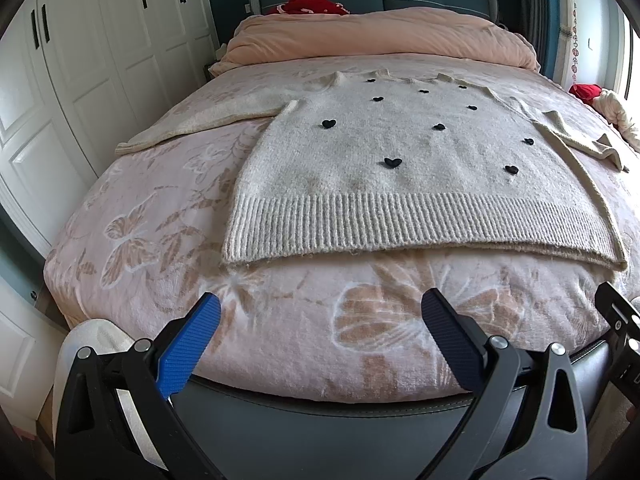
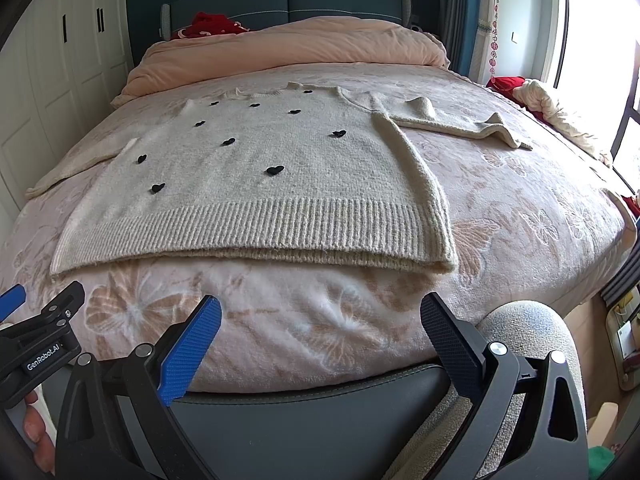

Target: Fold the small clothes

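Observation:
A cream knit sweater with small black hearts lies flat on the bed, ribbed hem toward me. It also shows in the right wrist view. Its left sleeve stretches out to the left. Its right sleeve lies out to the right, partly bunched. My left gripper is open and empty, held just off the bed's foot, short of the hem. My right gripper is open and empty beside it, also short of the hem. The left gripper's side shows at the lower left of the right wrist view.
The bed carries a pink butterfly blanket and a rolled peach duvet at the head. A dark padded footboard runs below the grippers. White wardrobes stand at the left. Red and cream bundles lie at the right edge by the window.

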`<state>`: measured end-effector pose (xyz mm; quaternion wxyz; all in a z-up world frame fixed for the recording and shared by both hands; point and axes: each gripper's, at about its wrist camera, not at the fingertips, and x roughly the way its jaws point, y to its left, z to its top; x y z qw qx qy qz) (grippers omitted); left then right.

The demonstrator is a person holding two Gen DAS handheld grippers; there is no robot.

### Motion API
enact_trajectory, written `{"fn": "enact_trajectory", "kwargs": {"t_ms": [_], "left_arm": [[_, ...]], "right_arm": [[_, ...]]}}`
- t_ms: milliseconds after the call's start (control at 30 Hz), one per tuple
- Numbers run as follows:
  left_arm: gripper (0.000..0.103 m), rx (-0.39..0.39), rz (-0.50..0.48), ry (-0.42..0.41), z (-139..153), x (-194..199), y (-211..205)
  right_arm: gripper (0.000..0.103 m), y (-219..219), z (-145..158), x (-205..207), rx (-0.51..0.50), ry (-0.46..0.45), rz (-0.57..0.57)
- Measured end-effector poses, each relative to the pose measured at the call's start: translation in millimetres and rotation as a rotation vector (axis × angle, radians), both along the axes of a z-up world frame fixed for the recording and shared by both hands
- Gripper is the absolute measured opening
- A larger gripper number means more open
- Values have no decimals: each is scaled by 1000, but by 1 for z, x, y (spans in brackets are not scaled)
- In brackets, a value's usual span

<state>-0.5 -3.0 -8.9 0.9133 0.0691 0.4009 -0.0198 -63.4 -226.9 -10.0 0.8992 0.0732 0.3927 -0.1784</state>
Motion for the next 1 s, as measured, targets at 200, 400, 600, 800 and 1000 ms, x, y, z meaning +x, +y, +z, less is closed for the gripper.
{"fn": "enact_trajectory", "kwargs": {"t_ms": [200, 400, 600, 800, 1000], "left_arm": [[98, 0, 0, 2, -1, 0, 0], [98, 1, -1, 3, -1, 0, 0], [98, 0, -1, 3, -1, 0, 0], [98, 0, -8, -9, 0, -1, 0], [98, -27, -37, -39, 18, 11, -1]], "right_arm": [[98, 1, 0, 0, 1, 0, 1], [98, 1, 0, 1, -1, 2, 1], [98, 1, 0, 1, 1, 1, 0], [98, 1, -2, 1, 5, 5, 2], [98, -31, -1, 11, 116, -12, -6]]}}
